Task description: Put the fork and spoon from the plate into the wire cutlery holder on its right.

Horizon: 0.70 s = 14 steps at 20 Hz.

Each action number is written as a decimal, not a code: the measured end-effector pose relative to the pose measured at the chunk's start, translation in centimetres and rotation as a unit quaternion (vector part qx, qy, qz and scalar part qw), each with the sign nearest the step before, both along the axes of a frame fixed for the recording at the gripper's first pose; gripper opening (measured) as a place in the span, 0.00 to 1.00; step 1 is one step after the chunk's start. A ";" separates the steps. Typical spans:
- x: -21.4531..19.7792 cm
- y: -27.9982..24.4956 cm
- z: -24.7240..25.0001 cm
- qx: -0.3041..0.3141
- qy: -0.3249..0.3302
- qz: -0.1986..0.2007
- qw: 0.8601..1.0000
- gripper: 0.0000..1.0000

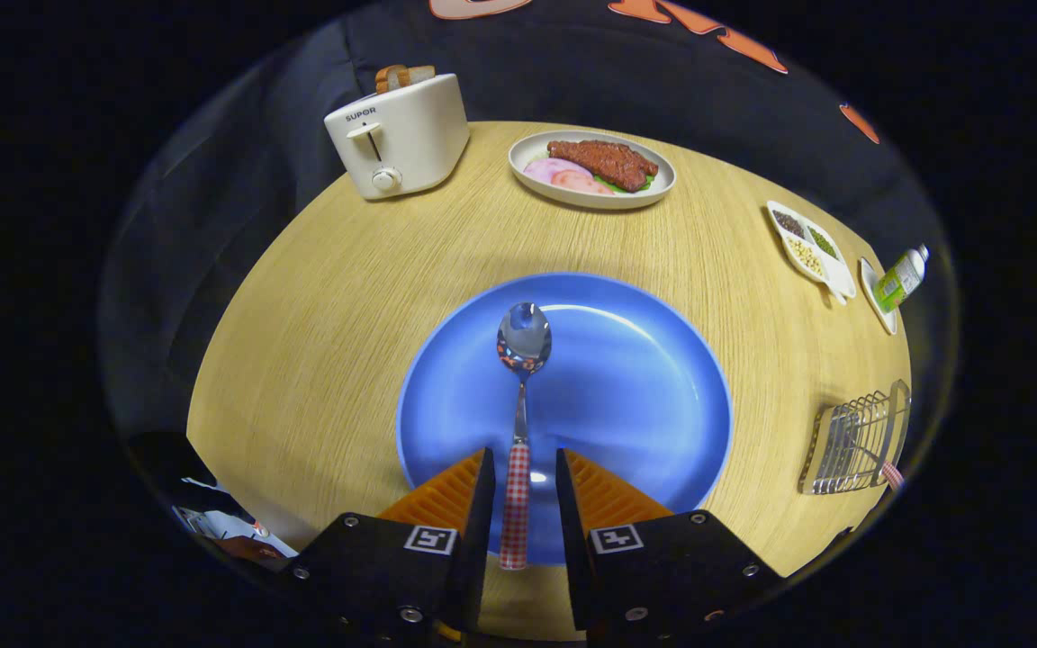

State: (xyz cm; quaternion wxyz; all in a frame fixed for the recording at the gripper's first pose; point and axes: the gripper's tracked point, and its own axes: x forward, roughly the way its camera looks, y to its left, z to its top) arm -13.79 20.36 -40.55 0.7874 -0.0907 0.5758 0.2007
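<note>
Gripper (523, 472) fingers are spread apart around the spoon's (521, 396) checked handle, not yet clamped, on the blue plate (644, 378), apparently lined up for transfer to the wire cutlery holder (852, 441) at right.

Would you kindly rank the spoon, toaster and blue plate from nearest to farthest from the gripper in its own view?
1. Spoon: handle between the open gripper fingers, untouched.
2. Blue plate: under and just ahead of the fingers.
3. Toaster: far beyond, at the table's back left.
</note>
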 end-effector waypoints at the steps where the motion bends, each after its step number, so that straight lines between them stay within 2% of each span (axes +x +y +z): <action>1: 0.1 -0.2 -0.2 -0.007 0.002 0.000 1.000 0.38; 5: -0.6 -0.7 -0.5 -0.016 0.042 -0.016 0.999 0.23; 8: -0.4 -0.7 -0.4 -0.007 0.045 -0.027 0.999 0.12; 14: 0.5 -3.5 3.9 0.026 0.043 -0.071 0.996 0.09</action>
